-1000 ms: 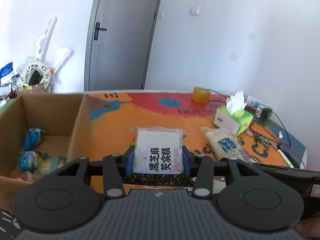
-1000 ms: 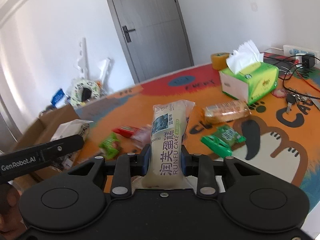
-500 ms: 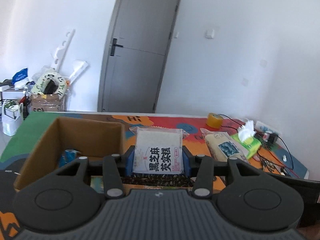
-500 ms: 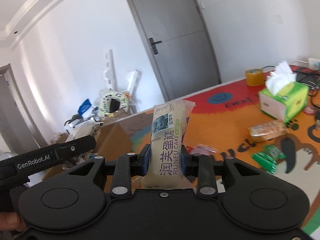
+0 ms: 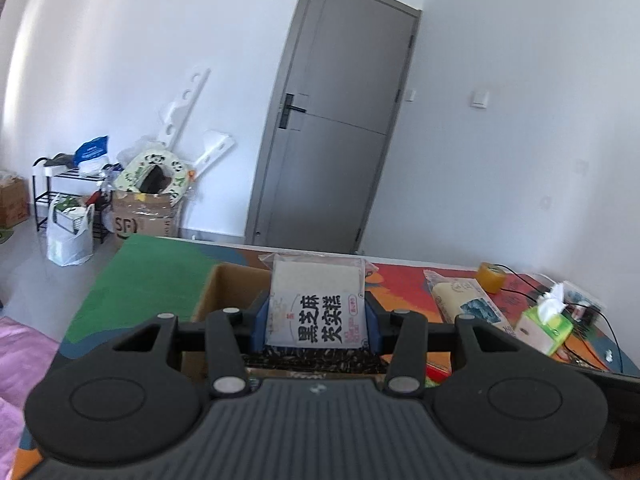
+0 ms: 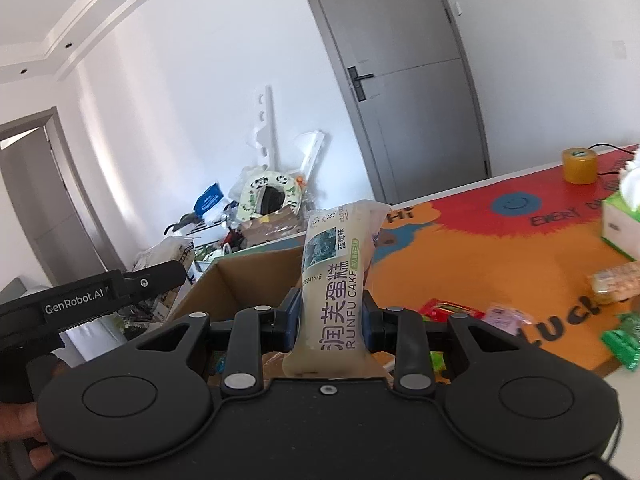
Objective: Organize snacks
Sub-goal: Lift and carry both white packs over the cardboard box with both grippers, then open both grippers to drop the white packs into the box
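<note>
Above the near edge of the cardboard box (image 5: 228,288), both claws hang with a snack apiece. The left claw (image 5: 316,320) is closed onto a flat white sesame cake packet (image 5: 318,304), its blue pads pressing the packet's two sides, and the packet stands upright over the box's open top. The right claw (image 6: 330,316) is likewise closed, onto a long Runfu cake packet (image 6: 338,276) that rises upright and leans a little right, with the box (image 6: 248,276) just beyond it and to the left. From where I stand the job looks to be somewhere in its middle: these two packets are lifted and brought to the box but not let go, and several snacks lie out on the colourful mat of the desk (image 6: 500,248) to the right, among them a red wrapper (image 6: 450,309), a pale purple one (image 6: 505,316), green packets (image 6: 624,340) and a biscuit pack (image 6: 616,282). A tissue box (image 5: 546,322) and a roll of tape (image 6: 579,165) sit far right and seem no part of it. What already lies inside the box I cannot make out; the claw bodies cover most of its floor. How high the packets hang above the box is hard to judge, and the green packets and tissue box are cut off at the frame's right edge.
</note>
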{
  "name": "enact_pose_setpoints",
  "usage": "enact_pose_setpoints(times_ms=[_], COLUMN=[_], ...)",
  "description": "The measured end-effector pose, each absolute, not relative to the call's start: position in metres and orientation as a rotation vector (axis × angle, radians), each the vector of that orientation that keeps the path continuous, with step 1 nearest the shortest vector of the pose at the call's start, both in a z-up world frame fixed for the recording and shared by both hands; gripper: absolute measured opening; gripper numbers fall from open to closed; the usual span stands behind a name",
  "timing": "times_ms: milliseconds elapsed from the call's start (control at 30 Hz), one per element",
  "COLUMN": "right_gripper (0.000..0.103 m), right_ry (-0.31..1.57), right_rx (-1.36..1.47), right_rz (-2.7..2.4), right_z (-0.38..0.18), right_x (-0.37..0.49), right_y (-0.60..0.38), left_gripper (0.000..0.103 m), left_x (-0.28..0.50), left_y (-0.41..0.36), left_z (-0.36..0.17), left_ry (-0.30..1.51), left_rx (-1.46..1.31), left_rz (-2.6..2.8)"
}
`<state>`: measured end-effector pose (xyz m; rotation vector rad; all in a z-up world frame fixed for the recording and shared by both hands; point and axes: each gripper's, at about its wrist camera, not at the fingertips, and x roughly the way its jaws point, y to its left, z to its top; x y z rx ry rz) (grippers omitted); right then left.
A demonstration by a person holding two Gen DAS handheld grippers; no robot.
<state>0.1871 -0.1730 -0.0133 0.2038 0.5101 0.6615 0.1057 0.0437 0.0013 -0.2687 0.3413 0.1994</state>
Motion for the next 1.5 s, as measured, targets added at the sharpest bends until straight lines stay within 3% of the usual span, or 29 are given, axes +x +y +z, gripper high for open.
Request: enact_pose_setpoints(times_ms=[533, 600, 667, 700, 900, 1067, 1500], right_gripper=[0.031, 0.033, 0.048, 0.050, 0.052, 0.056, 0.067], right_ry=[0.549, 0.561, 0.550, 0.543, 0.549, 0.554, 0.579], right_rx=[0.162, 0.151, 0.153, 0.159, 0.177, 0.206, 0.247], right_rz=[0.732, 0.719, 0.701, 0.697, 0.667, 0.627, 0.538], right_z=[-0.014, -0.014, -0.014, -0.014, -0.015, -0.018, -0.032], right_x=[0.188, 0.189, 0.187, 0.186, 0.184, 0.184, 0.178], right_y=[-0.110, -0.106, -0.105, -0.108, -0.128, -0.149, -0.196], left_gripper=[0.046, 0.046, 0.046, 0.046, 0.046, 0.064, 0.078], left_x=[0.109, 0.110, 0.109, 0.109, 0.112, 0.110, 0.111], left_y=[0.086, 0.087, 0.089, 0.089, 0.087, 0.082, 0.052], left_z=[-0.026, -0.028, -0.030, -0.031, -0.031, -0.025, -0.020], left_ry=[0.399, 0.406, 0.411, 0.414, 0.434, 0.415, 0.417], left_rx=[-0.327, -0.333, -0.336, -0.336, -0.335, -0.325, -0.288], left_rz=[0.217, 0.220, 0.224, 0.224, 0.224, 0.261, 0.224])
